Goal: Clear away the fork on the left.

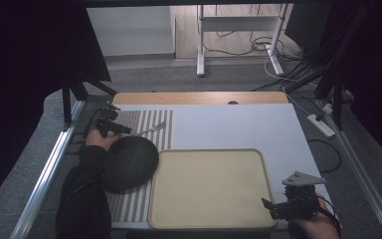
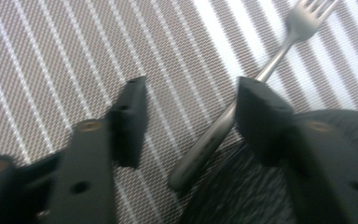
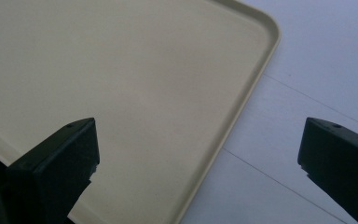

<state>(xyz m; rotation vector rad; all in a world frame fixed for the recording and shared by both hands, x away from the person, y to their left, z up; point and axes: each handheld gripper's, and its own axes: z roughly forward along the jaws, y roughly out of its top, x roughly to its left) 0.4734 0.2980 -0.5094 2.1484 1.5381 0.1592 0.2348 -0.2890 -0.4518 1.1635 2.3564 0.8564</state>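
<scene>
Left gripper (image 1: 113,124) is at the far-left of the table, over the striped placemat (image 1: 151,119). Jaws spread, nothing pinched. In the left gripper view (image 2: 189,100) the fork (image 2: 242,100) lies diagonally on the mat: tines up toward the top right, handle end down near the bottom centre. The handle runs through the gap between the jaws, close against the inner face of the jaw on that view's right; that jaw covers a stretch of it. Can't tell if that jaw touches the handle. The other jaw is clear of the fork, with bare mat between.

In the high view the fork (image 1: 150,129) sits just beyond the gripper tips, pointing away toward table centre. Dark round woven mat (image 1: 129,163) lies just on the near side of the fork; its edge reaches the handle end in the left gripper view (image 2: 261,196).

Right gripper (image 1: 278,205) is at the near-right corner of the table, well apart from the fork. Jaws wide apart, holding nothing. It hovers over the near right corner of the beige tray (image 1: 209,186); in the right gripper view the tray rim (image 3: 242,112) runs between the jaws, with the pale tabletop (image 3: 307,84) beyond it.
</scene>
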